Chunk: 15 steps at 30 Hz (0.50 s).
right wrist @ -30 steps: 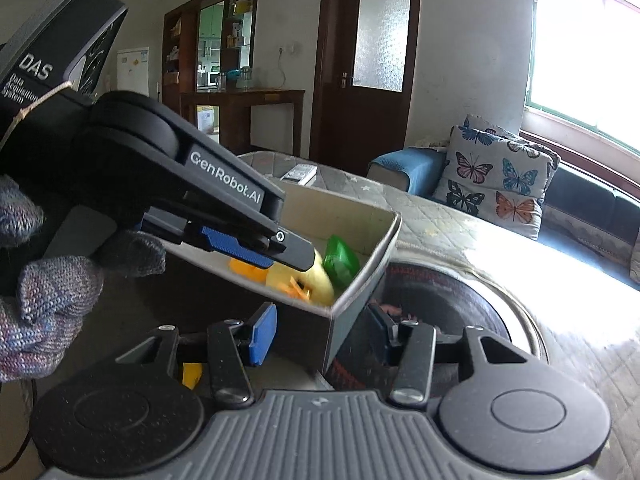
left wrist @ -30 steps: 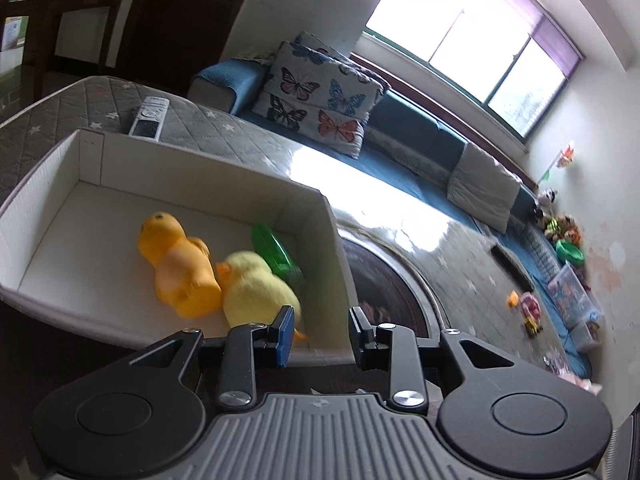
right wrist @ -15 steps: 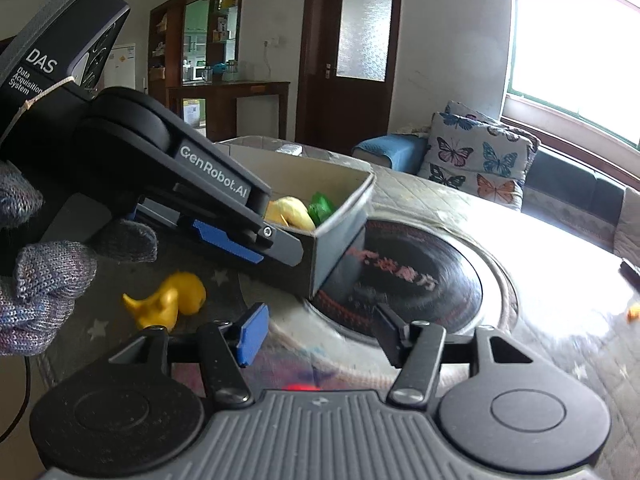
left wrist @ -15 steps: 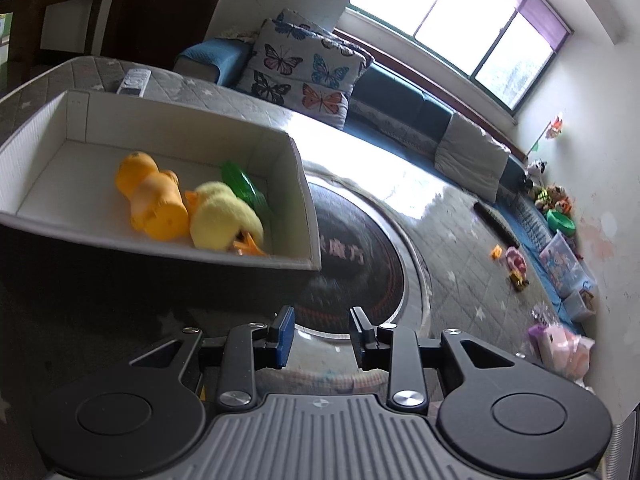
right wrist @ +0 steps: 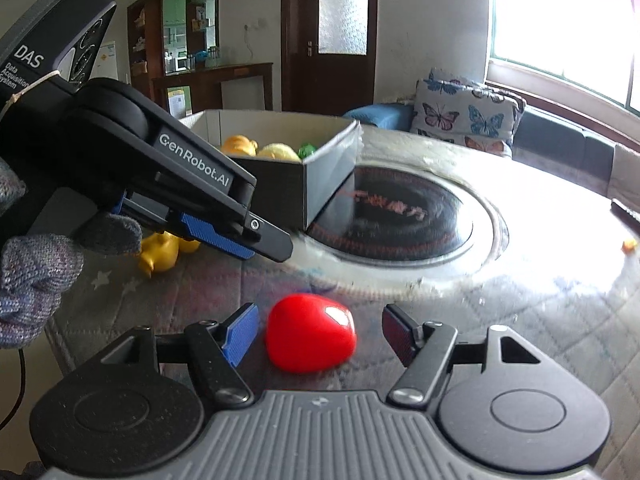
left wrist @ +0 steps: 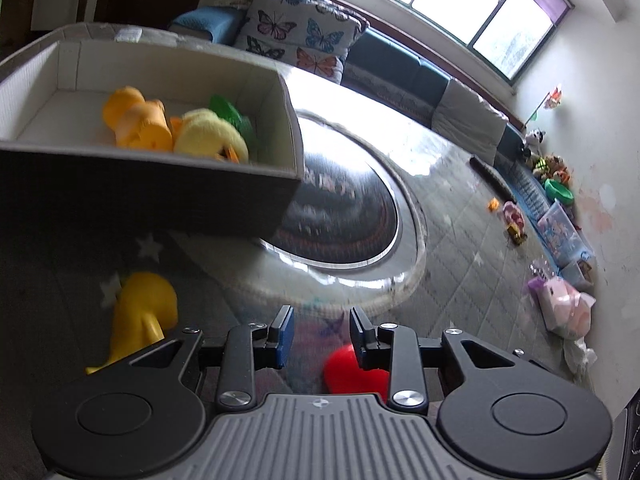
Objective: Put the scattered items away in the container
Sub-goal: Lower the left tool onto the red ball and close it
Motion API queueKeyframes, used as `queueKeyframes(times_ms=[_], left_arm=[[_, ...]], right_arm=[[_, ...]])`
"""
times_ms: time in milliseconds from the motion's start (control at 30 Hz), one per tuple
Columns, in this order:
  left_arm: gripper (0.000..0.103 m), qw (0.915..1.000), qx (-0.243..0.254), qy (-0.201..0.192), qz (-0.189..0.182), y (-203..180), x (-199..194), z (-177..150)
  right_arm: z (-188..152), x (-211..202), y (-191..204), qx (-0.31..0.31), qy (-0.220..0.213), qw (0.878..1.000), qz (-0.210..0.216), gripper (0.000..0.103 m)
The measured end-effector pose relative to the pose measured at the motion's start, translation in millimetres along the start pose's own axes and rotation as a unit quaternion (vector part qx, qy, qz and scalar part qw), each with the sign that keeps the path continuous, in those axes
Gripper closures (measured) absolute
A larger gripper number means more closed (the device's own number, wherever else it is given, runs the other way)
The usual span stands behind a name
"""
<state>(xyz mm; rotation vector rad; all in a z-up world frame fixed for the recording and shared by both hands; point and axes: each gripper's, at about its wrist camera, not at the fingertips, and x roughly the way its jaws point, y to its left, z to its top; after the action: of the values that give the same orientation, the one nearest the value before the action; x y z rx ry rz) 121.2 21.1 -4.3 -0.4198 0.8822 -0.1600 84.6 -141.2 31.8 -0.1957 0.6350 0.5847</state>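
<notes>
Both wrist views have dropped and pulled back from the box (left wrist: 152,184) since the earlier frames: it then filled the near field, and it now sits farther up the table (left wrist: 460,248), with loose toys newly visible in front of it. Right gripper (right wrist: 320,334): fingers spread wide, holding nothing, with the red heart-shaped toy (right wrist: 311,332) lying on the quilted cover between them; neither pad appears to touch it. Left gripper (left wrist: 322,330): fingers partly open, a moderate gap, nothing held; the same red toy (left wrist: 352,372) shows low behind its right finger. In the right wrist view the left gripper (right wrist: 256,240) reaches in from the left edge, hovering above the cover. Yellow duck (left wrist: 140,320) lies on the cover near the table's front-left edge, just below the box's dark outer wall and well apart from the red toy; also seen at (right wrist: 160,254). Box contents: orange duck (left wrist: 136,122), pale yellow plush duck (left wrist: 210,138) touching it, green toy (left wrist: 228,110) behind the plush, all crowded toward the box's right wall. Box stands beside the dark round glass inset (left wrist: 344,220), one corner just over its rim. Motion blur on the inset in both views.
</notes>
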Motion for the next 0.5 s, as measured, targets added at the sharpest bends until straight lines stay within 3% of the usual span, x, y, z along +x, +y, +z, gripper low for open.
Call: queueKeyframes(times_ms=[500], left_arm=[[0.068,0.9994,0.014,0.023,-0.022,-9.5,9.6,-9.0]], right_arm=[[-21.0,7.0,9.7,0.012,0.016,1.0,-0.007,0.033]])
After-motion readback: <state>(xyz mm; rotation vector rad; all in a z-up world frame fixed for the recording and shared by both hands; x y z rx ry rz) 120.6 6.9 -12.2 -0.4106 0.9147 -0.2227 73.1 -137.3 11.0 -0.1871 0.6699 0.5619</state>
